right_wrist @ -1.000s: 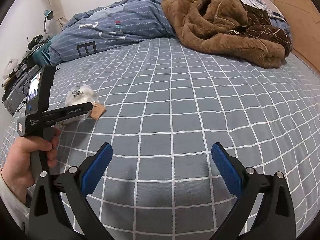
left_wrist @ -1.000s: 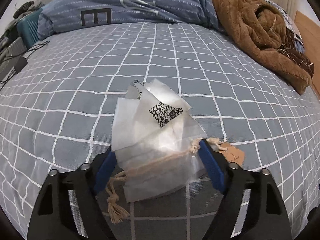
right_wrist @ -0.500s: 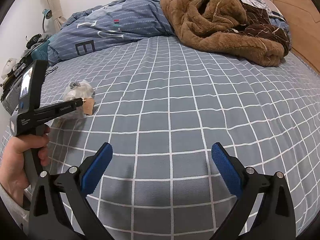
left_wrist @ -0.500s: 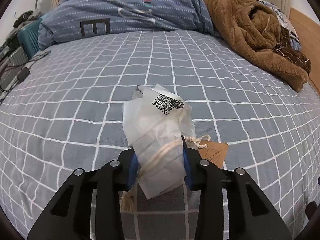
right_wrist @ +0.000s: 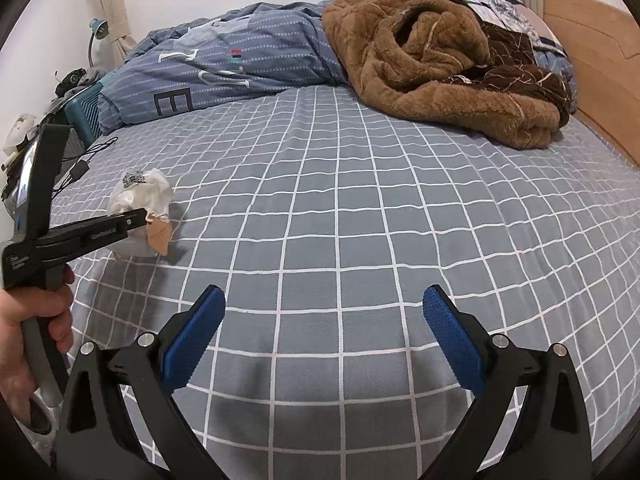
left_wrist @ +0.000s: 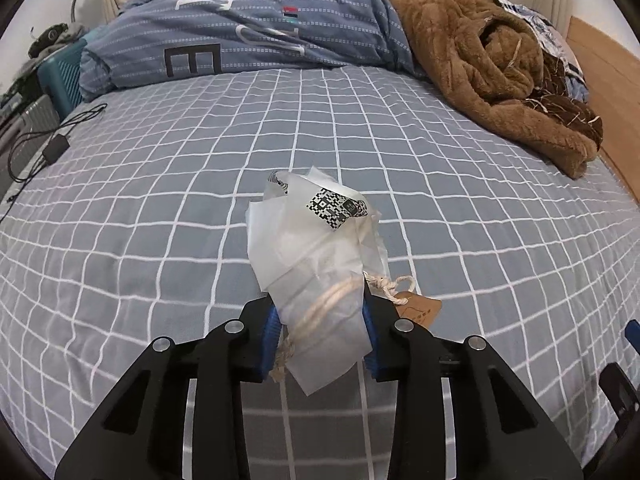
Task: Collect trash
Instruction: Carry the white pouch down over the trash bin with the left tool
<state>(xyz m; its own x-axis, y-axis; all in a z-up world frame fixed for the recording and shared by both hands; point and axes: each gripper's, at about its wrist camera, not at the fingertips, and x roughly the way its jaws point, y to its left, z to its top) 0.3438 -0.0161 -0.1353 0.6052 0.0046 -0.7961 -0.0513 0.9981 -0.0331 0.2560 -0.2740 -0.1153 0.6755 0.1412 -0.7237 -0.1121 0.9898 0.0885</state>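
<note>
A crumpled white translucent plastic bag (left_wrist: 316, 256) with a black-and-white QR label, a twine cord and a brown paper tag (left_wrist: 420, 310) is pinched between the blue pads of my left gripper (left_wrist: 320, 332), held just above the grey checked bedsheet (left_wrist: 440, 200). In the right wrist view the bag (right_wrist: 140, 204) and the left gripper (right_wrist: 132, 222) show at the left, lifted off the sheet. My right gripper (right_wrist: 324, 332) is open and empty above the near part of the bed.
A folded blue striped duvet (left_wrist: 256, 36) and a brown fleece blanket (left_wrist: 492, 76) lie at the back of the bed. A wooden bed frame (right_wrist: 592, 72) runs along the right. A black cable and adapter (left_wrist: 52, 144) lie at the left edge, near a teal case.
My left gripper closed on the plastic bag, squeezing it narrower, and lifted it slightly off the sheet. My right gripper stayed open and barely moved.
</note>
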